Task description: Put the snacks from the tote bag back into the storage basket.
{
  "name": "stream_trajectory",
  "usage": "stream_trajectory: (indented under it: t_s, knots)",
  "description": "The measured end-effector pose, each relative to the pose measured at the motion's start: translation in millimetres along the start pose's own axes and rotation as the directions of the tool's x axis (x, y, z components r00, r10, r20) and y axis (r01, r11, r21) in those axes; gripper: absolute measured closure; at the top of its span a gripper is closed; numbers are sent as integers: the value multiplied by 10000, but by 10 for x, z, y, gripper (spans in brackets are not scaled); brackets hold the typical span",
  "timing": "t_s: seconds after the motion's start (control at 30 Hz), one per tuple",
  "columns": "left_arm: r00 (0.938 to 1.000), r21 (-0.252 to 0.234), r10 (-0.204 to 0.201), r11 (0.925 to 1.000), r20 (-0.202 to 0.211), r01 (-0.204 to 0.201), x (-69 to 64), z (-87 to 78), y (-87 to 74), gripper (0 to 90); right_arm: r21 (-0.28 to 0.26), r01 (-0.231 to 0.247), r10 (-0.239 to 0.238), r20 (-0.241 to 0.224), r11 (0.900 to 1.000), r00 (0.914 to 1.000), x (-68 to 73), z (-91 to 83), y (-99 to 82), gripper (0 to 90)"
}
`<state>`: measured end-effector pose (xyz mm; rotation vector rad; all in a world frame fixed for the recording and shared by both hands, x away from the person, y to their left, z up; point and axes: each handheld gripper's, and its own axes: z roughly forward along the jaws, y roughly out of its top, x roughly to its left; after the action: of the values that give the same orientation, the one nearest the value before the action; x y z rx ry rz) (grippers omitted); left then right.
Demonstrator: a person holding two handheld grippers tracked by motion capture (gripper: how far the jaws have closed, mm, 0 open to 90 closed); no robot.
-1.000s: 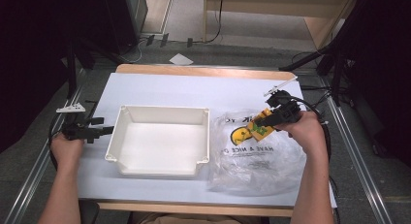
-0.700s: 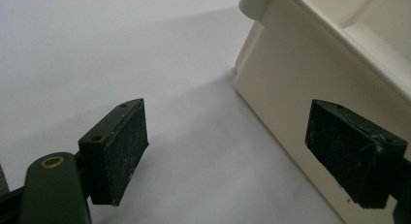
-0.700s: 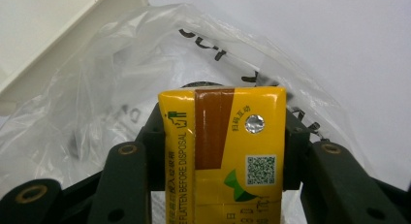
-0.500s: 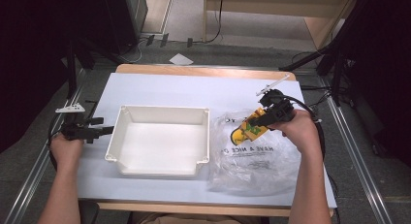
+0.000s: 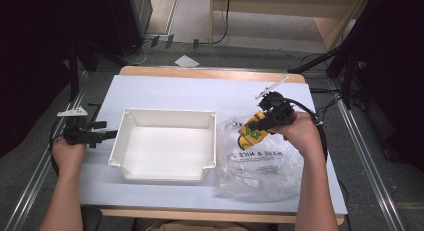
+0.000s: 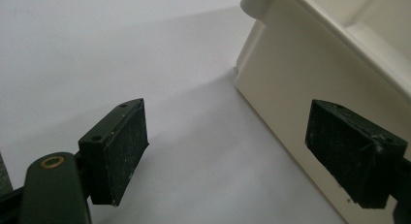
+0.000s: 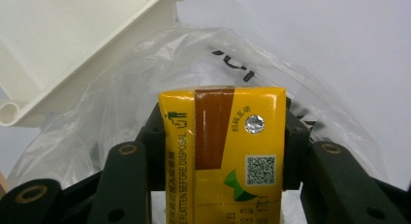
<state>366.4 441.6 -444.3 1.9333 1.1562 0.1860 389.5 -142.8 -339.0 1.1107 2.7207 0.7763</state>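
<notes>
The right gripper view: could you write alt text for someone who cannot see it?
A yellow drink carton is clamped between two black jaws of the right gripper, above a clear plastic bag with black print. A white tray's corner shows at upper left.

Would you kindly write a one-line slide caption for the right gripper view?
Right gripper clamps a yellow drink carton above a clear plastic bag, with the white tray to the upper left.
</notes>
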Motion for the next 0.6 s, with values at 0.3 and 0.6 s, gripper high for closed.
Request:
stream_trajectory:
  t_s: [0.3, 0.6]
  knots:
    - [10000, -30, -22, 10000, -3, 22, 1, 1, -4, 162, 194, 289, -286, -162, 9994, 9995, 95, 69, 80, 545]
    - [10000, -7, -12, 10000, -6, 12, -2, 0, -3, 162, 95, 580, -577, -298, 9983, 9979, 180, 49, 137, 544]
